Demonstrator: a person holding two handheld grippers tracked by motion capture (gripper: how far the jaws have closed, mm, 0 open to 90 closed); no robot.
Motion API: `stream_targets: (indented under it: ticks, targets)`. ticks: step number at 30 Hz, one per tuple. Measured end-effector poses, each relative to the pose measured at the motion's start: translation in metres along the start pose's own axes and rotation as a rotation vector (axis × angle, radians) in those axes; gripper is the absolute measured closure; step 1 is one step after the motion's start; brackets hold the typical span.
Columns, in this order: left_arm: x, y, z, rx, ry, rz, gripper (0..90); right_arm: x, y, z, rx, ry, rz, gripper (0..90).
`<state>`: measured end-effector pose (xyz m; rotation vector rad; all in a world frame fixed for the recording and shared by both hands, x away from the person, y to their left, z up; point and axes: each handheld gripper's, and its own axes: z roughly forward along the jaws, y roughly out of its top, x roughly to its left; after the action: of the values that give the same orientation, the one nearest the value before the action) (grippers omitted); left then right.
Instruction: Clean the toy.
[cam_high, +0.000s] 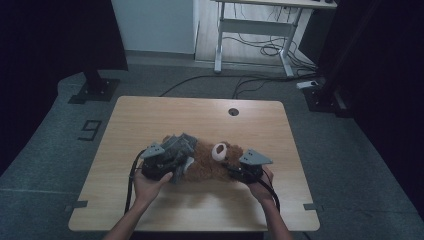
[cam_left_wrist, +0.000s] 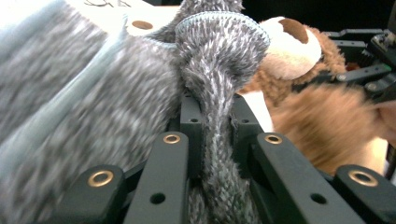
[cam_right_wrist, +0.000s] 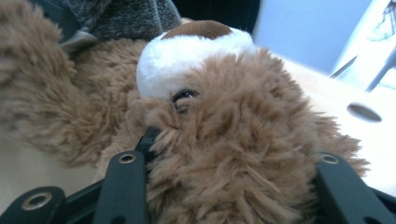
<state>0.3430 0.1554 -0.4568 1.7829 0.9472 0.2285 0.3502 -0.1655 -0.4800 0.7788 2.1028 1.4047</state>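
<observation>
A: Where's the teddy bear lying?

B: On the wooden surface, on its near half, nearer the person than the round cable hole. Its white muzzle with the brown nose points up, and a grey knitted garment is bunched at the bear's left end.

A: What are the fingers of the left gripper doing?

B: They're closed tight on a fold of that grey garment. In the left gripper view the knit runs as a narrow pinched strip straight down between the two black fingers, with the rest of the cloth spreading to the left of them. The bear's muzzle sits just behind the fold.

A: And the right gripper?

B: It's at the bear's head. In the right gripper view the brown fur of the head bulges between its fingers; they stand about halfway closed, with fur against both of them, so they are gripping the head.

A: Are the two grippers near each other?

B: They're at opposite ends of the bear, with its body lying between them, a hand behind each.
</observation>
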Motion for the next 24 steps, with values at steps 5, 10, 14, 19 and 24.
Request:
stream_targets:
  ticks: [5, 10, 14, 19, 24]
  targets:
    - [0.007, -0.003, 0.009, 0.026, 0.000, -0.020, 79.4, -0.010, -0.005, 0.013, -0.017, 0.011, -0.038, 46.8]
    - [-0.002, -0.008, 0.013, 0.048, -0.033, -0.010, 79.1, -0.013, -0.027, 0.006, -0.016, 0.061, -0.029, 39.6]
    - [-0.013, -0.003, 0.010, 0.039, -0.045, 0.027, 78.7, -0.012, -0.048, -0.001, 0.008, 0.038, -0.016, 29.3]
    - [-0.022, 0.009, 0.010, 0.038, -0.051, 0.049, 78.1, -0.013, -0.054, -0.006, -0.009, 0.013, 0.040, 19.9]
    - [-0.040, 0.024, 0.028, 0.057, -0.074, 0.093, 78.0, -0.009, -0.054, -0.006, 0.001, 0.004, 0.037, 22.1]
